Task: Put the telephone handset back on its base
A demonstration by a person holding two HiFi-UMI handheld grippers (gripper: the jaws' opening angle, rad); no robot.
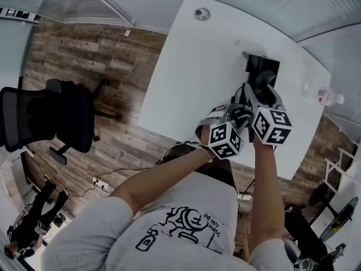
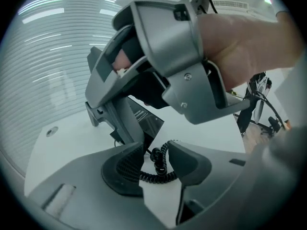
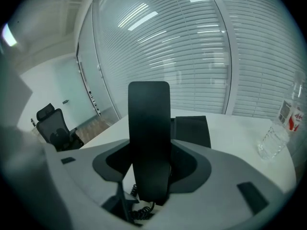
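The black telephone handset (image 3: 148,119) stands upright between the jaws of my right gripper (image 3: 151,161), which is shut on it. In the head view that gripper (image 1: 256,94) hovers just in front of the black telephone base (image 1: 264,65) on the white table (image 1: 192,72). The base (image 3: 193,131) lies right behind the handset. My left gripper (image 1: 233,112) sits close beside the right one, on its left. Its jaws (image 2: 156,150) stand apart around the coiled black cord (image 2: 158,169), and the pads do not visibly press on it. The base (image 2: 146,122) is beyond.
A clear water bottle (image 3: 280,128) stands on the table to the right of the base, also seen in the head view (image 1: 327,96). A round cable port (image 1: 202,14) sits at the table's far end. A black office chair (image 1: 51,117) stands on the wood floor at left.
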